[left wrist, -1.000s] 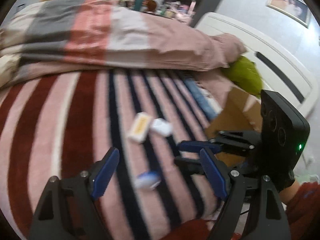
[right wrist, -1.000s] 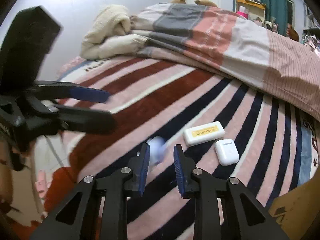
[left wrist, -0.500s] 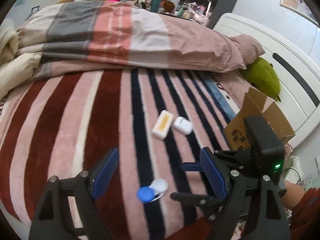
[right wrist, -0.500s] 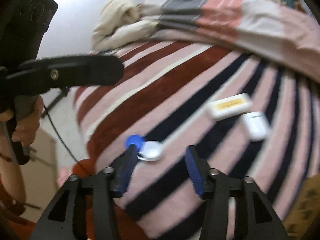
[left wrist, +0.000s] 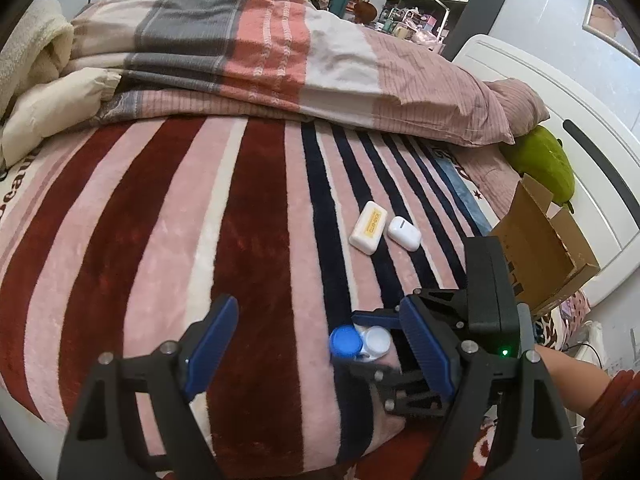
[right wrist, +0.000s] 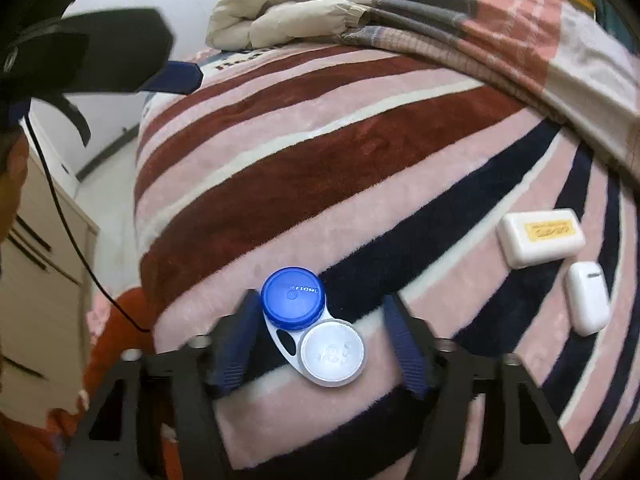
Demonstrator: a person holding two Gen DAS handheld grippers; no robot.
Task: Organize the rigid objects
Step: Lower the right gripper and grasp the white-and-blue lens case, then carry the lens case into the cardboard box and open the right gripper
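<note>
A contact lens case [right wrist: 314,326] with one blue cap and one white cap lies on the striped blanket near the bed's front edge; it also shows in the left wrist view [left wrist: 359,343]. My right gripper [right wrist: 320,334] is open with its jaws on either side of the case, not closed on it. A white box with a yellow label [right wrist: 540,237] [left wrist: 369,227] and a white earbud case [right wrist: 588,296] [left wrist: 404,233] lie side by side farther in. My left gripper [left wrist: 320,342] is open and empty, above the blanket's front edge.
An open cardboard box [left wrist: 540,248] stands at the bed's right side by a green plush [left wrist: 546,164]. A folded duvet [left wrist: 260,52] covers the back of the bed. A cream blanket [right wrist: 280,12] lies at the far corner.
My right gripper has opened wider and moved down onto the lens case, which now sits between its jaws. The left gripper has pulled back and tilted, still open.
</note>
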